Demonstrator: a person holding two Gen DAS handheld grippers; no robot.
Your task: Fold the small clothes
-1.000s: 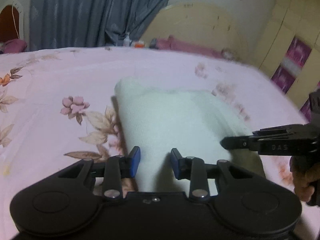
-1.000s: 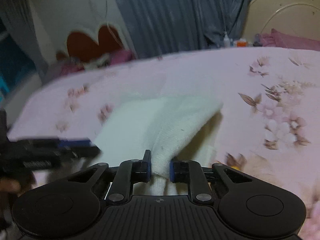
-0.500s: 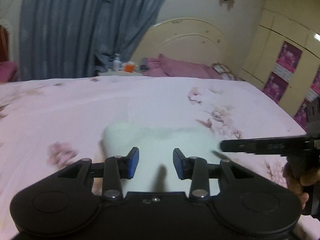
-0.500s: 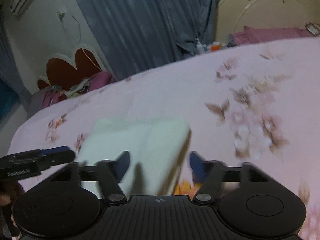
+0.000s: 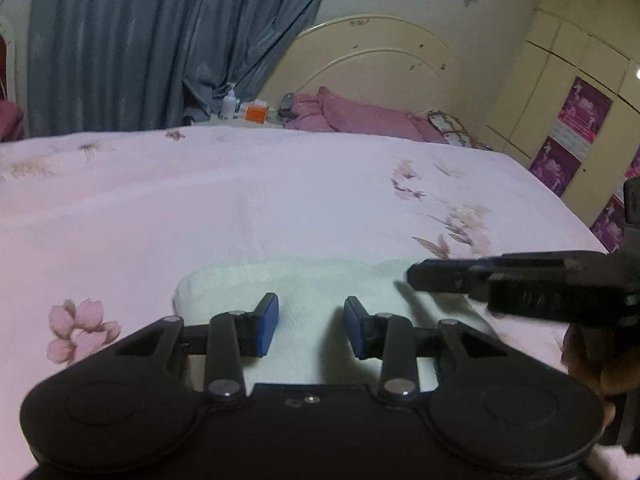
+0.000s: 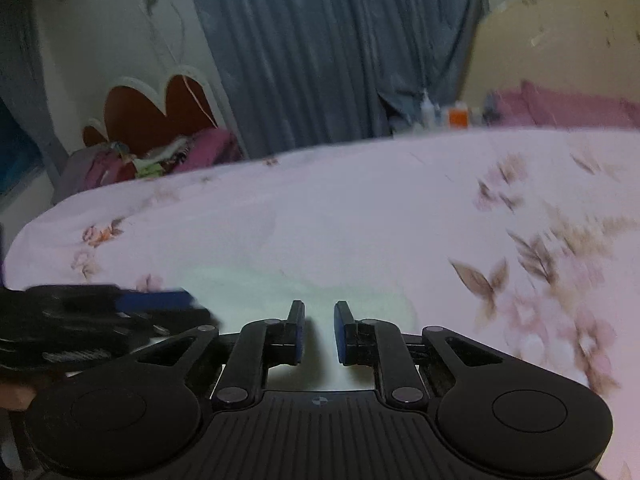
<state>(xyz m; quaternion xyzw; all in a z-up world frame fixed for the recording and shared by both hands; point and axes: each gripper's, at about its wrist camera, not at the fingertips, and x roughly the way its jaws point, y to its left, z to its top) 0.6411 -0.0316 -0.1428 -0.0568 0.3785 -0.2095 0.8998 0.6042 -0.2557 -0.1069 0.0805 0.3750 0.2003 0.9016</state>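
A pink floral bedspread (image 5: pixel 280 200) fills the room's foreground, with blue-grey curtains (image 5: pixel 160 40) behind. One pale folded garment (image 5: pixel 312 280) lies flat on it, near the cameras. The left gripper (image 5: pixel 311 326) hangs over the garment's near part with its jaws apart and nothing between them; the right gripper (image 6: pixel 318 330) has its jaws a little apart, also holding nothing. Only the left view shows the cream headboard (image 5: pixel 372 60) whole and three purple posters (image 5: pixel 584 110), their writing unreadable. Only the right view shows a heart-shaped chair back (image 6: pixel 156 112).
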